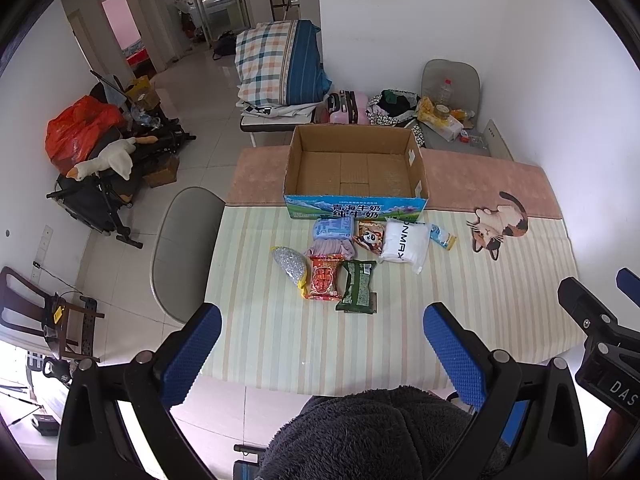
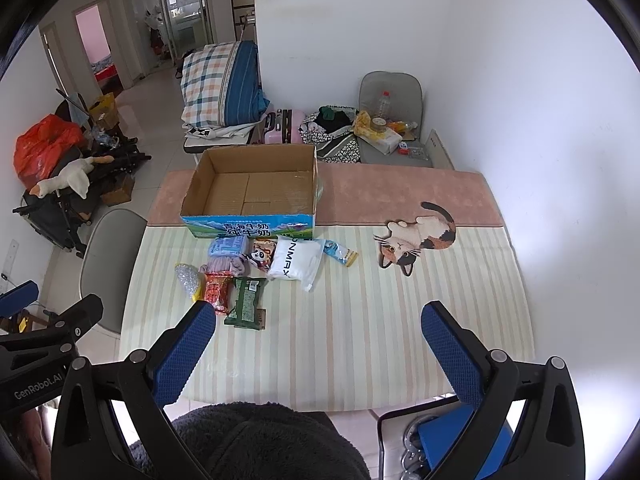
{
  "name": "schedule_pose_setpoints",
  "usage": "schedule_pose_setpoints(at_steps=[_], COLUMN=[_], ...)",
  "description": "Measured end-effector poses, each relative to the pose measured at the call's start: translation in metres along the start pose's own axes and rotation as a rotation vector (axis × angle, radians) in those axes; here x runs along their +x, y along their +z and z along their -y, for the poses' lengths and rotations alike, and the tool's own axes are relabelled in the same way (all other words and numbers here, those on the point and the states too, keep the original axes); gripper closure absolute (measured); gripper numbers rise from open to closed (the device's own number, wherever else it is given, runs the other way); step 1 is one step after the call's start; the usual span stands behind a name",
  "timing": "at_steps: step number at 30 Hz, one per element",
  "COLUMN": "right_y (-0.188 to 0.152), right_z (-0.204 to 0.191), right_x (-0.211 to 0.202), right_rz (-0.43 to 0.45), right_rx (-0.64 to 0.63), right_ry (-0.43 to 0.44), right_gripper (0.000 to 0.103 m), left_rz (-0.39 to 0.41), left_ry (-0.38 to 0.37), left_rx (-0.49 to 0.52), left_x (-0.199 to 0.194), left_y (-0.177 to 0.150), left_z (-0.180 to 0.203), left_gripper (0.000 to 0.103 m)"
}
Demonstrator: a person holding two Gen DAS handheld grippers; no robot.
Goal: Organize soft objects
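Observation:
An open cardboard box point(image 1: 356, 168) point(image 2: 252, 188) with a blue printed front stands empty at the back of the table. In front of it lie soft packs: a blue pack point(image 1: 333, 229), a lilac cloth point(image 1: 331, 248), a panda snack bag point(image 1: 370, 236), a white pouch point(image 1: 405, 245) point(image 2: 295, 259), a small blue-yellow sachet point(image 1: 442, 236) point(image 2: 340, 253), a silver mesh item point(image 1: 290, 266), a red bag point(image 1: 323, 278) point(image 2: 216, 292) and a green bag point(image 1: 357, 286) point(image 2: 247, 302). My left gripper point(image 1: 322, 344) and right gripper point(image 2: 318, 344) are open and empty, held above the table's near edge.
The striped table mat point(image 1: 400, 320) has a cat picture point(image 1: 500, 220) at the right. A grey chair point(image 1: 180, 240) stands left of the table, another behind it with clutter. My dark fleece sleeve point(image 1: 368, 432) is below the grippers. Walls close the right side.

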State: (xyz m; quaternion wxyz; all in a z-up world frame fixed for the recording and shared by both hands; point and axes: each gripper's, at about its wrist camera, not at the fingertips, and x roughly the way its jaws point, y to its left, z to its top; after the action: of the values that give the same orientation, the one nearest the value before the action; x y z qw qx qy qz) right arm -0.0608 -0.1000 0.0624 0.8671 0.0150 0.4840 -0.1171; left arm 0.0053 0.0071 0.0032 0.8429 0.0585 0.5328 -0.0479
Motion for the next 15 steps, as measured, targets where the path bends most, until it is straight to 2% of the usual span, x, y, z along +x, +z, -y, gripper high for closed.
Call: schedule_pose_setpoints(at_steps=[15], right_y=[-0.0008], right_z=[0.0007], right_x=[-0.0006], right_rz=[0.012], right_rx=[-0.003], right_ry=[0.001], right_gripper=[0.000], left_rz=[0.005], left_ry=[-0.003], left_rx=[0.000], left_x=[-0.0040], left_y=[0.0056], left_z=[0.0059], left_gripper=[0.000])
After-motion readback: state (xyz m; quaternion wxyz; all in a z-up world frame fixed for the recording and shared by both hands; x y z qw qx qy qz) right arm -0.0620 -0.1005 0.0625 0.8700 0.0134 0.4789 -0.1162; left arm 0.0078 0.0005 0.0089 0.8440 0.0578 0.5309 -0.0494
